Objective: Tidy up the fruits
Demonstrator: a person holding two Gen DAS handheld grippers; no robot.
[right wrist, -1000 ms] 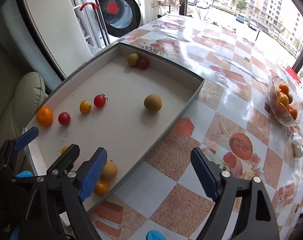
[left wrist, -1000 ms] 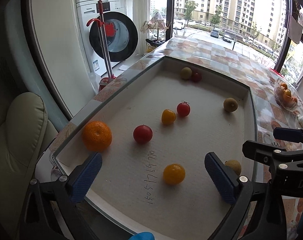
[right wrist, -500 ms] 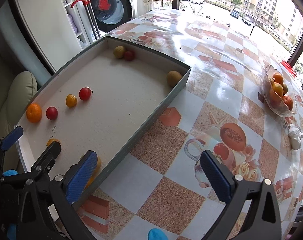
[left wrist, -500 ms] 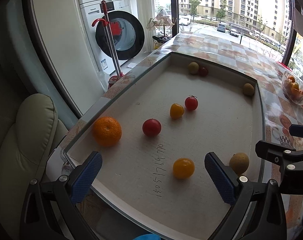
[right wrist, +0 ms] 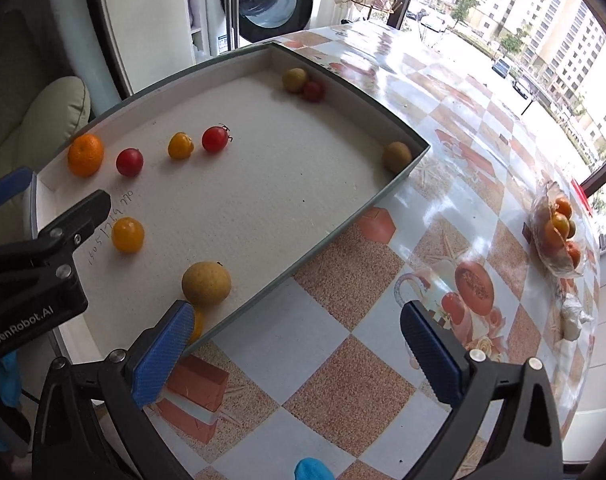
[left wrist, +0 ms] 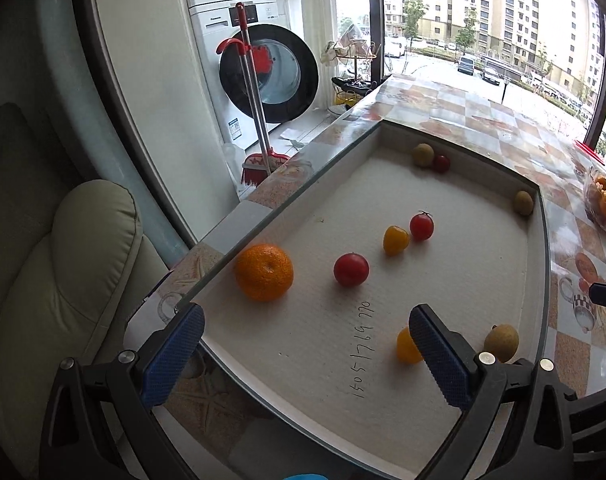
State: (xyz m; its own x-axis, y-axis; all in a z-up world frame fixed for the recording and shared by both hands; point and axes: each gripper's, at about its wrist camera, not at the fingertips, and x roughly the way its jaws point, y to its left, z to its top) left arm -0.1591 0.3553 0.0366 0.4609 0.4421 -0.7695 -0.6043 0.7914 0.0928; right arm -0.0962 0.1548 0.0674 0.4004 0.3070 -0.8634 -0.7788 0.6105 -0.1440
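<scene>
Left wrist view: both grippers' fingers point(left wrist: 171, 356) wide, empty, above fruit-strewn tray point(left wrist: 543, 216).

Orange mandarin point(left wrist: 264, 272), red tomato point(left wrist: 351, 269) and yellow tomato point(left wrist: 395, 240) lie on a white tray point(left wrist: 303, 344); the worktop point(right wrist: 383, 364) is orange-and-white chequered; claw pads point(left wrist: 173, 354) are blue.

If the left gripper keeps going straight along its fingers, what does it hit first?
Probably the tray floor: the open left gripper points down at bare lining near the handwritten numbers. The red tomato lies further along; depth is unclear.
</scene>
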